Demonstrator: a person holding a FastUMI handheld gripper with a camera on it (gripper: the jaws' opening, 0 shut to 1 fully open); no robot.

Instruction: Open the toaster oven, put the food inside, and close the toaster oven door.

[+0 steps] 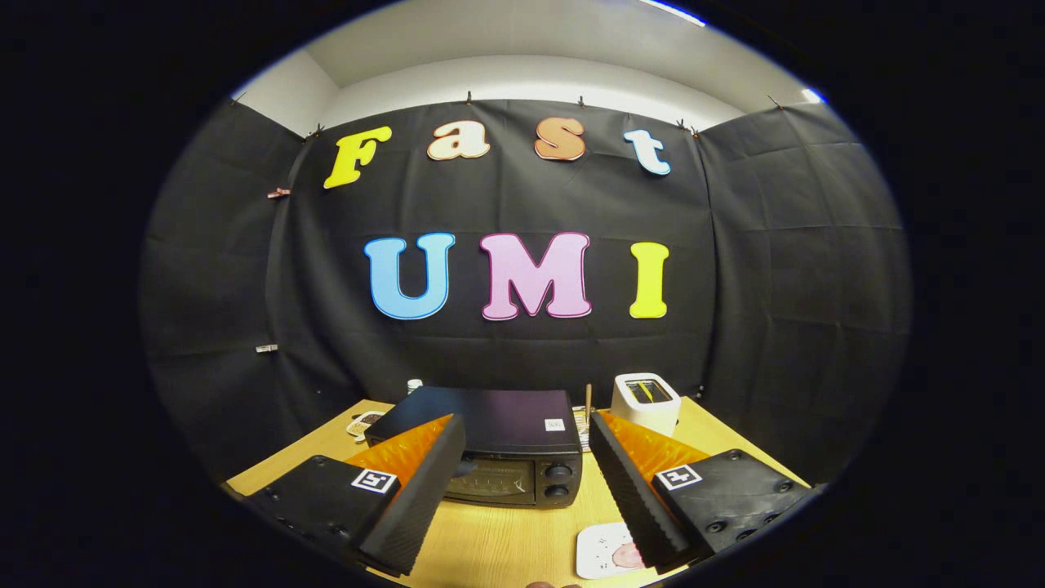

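Nearest, at the bottom of the frame, the tool (522, 482) stands wide, its two black fingers with orange flanks spread well apart and holding nothing. Low between the fingers, just beside the right one, a small white plate (600, 549) lies on the wooden table (498, 539), and on it sits a pinkish piece of food (627, 556), partly hidden by that finger.

Beyond the fingertips, at lower centre, stands the black toaster oven (498, 445). Its door looks closed, its front faces the tool, and two knobs sit at the right end of that front. Its long axis runs left to right across the line of the fingers. The left fingertip overlaps the left part of the front in the view; whether it touches cannot be told.

The relation that matters: the oven lies straight ahead and a little left of the midline, so I judge that reaching the door means going forward, with the food left behind near the right finger.

Farther back, at lower right of centre, stands a white pop-up toaster (645, 400); behind the oven at lower left lie small items too small to name.
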